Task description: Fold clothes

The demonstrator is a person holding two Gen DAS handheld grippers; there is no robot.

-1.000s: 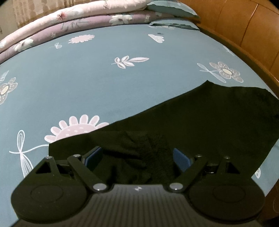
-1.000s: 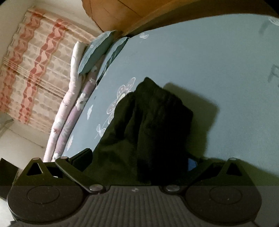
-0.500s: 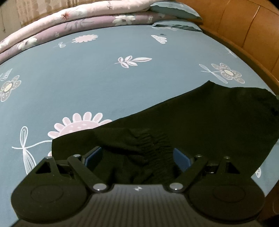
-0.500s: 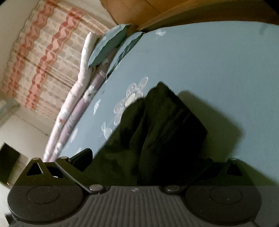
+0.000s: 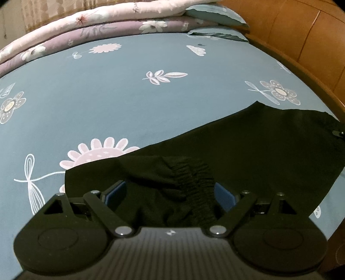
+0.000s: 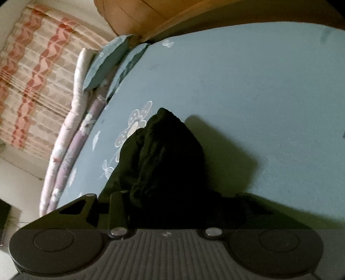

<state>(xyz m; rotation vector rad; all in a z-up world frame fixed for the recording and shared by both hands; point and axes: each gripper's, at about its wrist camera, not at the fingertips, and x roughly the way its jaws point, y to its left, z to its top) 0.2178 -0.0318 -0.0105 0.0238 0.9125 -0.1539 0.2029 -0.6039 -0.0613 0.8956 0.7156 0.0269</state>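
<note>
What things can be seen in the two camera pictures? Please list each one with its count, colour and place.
garment: one, black, flat on the bed, gathered end near the left gripper
bed sheet: one, blue-grey with flower print, under the garment
quilts: two, pale pink on purple, rolled at the far edge of the bed
pillows: two, teal, stacked at the headboard
headboard: one, brown wood, right of the bed
curtain: one, beige with red pattern, behind the quilts
left gripper: one, black, blue pads, jaws wide around the gathered end
right gripper: one, black, jaws have just been closing, bunched garment between them
</note>
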